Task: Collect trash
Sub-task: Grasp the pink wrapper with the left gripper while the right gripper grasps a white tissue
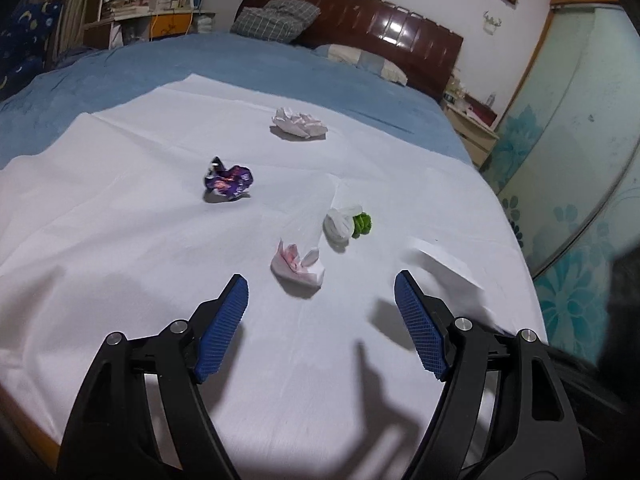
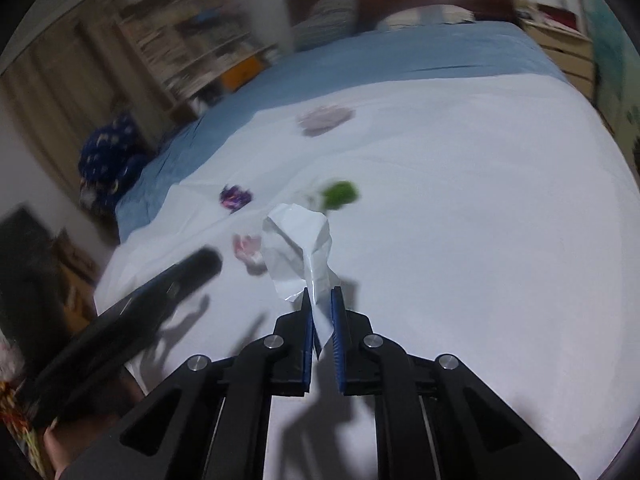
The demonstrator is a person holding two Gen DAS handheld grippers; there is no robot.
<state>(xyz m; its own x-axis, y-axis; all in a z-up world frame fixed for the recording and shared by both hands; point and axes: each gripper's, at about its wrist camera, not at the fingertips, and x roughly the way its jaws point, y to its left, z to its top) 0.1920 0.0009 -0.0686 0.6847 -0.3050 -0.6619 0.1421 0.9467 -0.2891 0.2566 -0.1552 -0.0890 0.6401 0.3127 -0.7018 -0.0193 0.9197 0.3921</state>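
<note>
A white sheet [image 1: 120,208] is spread over the near part of a bed with a blue cover [image 1: 248,60], and the trash is scattered on it. The left gripper [image 1: 321,286] is held above the sheet's near edge with its jaws spread wide and nothing between the blue pads [image 1: 224,328]. Just beyond its fingertips, a crumpled pink-and-white tissue [image 1: 298,266] lies on the sheet. A little farther toward the sheet's right edge, a white plastic wad [image 1: 339,224] is seen touching a green crumpled piece [image 1: 363,224]. A purple foil wrapper [image 1: 229,179] lies nearer the sheet's left side, apart from the others, and a larger crumpled pale tissue [image 1: 299,123] rests close to the sheet's far edge.

The right gripper [image 2: 321,292] is nearly closed, and a crumpled white paper [image 2: 298,248] is pinched between its pads and lifted clear of the sheet; the same paper [image 1: 444,268] is visible, blurred, beside the left gripper's right finger. In the blurred right wrist view the purple wrapper [image 2: 235,197], the green piece [image 2: 340,194], the pink tissue [image 2: 248,248] and the far pale tissue [image 2: 326,119] are made out behind the held paper. A dark wooden headboard [image 1: 360,36] and pillows [image 1: 276,19] are seen at the bed's far end.
</note>
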